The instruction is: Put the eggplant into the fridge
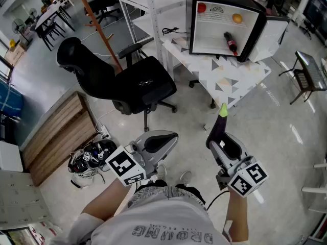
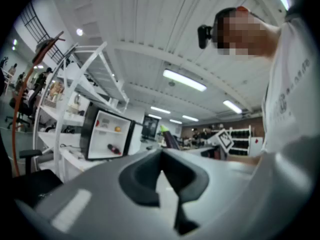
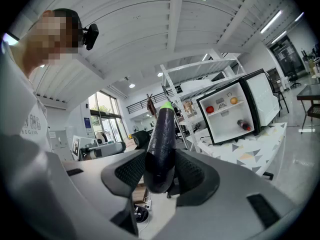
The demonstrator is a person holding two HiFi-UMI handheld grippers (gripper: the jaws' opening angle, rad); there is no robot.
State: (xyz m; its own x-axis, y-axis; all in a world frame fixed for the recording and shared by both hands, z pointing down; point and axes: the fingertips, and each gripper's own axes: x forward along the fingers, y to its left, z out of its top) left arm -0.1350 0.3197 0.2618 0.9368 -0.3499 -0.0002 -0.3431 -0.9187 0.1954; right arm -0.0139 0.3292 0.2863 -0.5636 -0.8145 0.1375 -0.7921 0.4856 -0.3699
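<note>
A dark purple eggplant (image 1: 218, 125) with a green stem end sticks up and forward from my right gripper (image 1: 216, 139), which is shut on its lower part. In the right gripper view the eggplant (image 3: 161, 144) sits between the ribbed pads (image 3: 127, 170) of that gripper (image 3: 160, 173). The black mini fridge (image 1: 225, 27) stands on a table ahead with its door open; a red fruit, an orange fruit and a bottle lie inside. The fridge (image 3: 232, 114) is well beyond the eggplant. My left gripper (image 1: 162, 140) is shut and holds nothing (image 2: 161, 158).
A black office chair (image 1: 127, 78) stands between me and the white triangle-patterned table (image 1: 232, 78). A white shelf rack (image 1: 148, 4) rises behind it. A wooden cabinet (image 1: 56, 137) and a tangle of cables (image 1: 92, 156) are at the left; a small dark chair (image 1: 306, 78) at the right.
</note>
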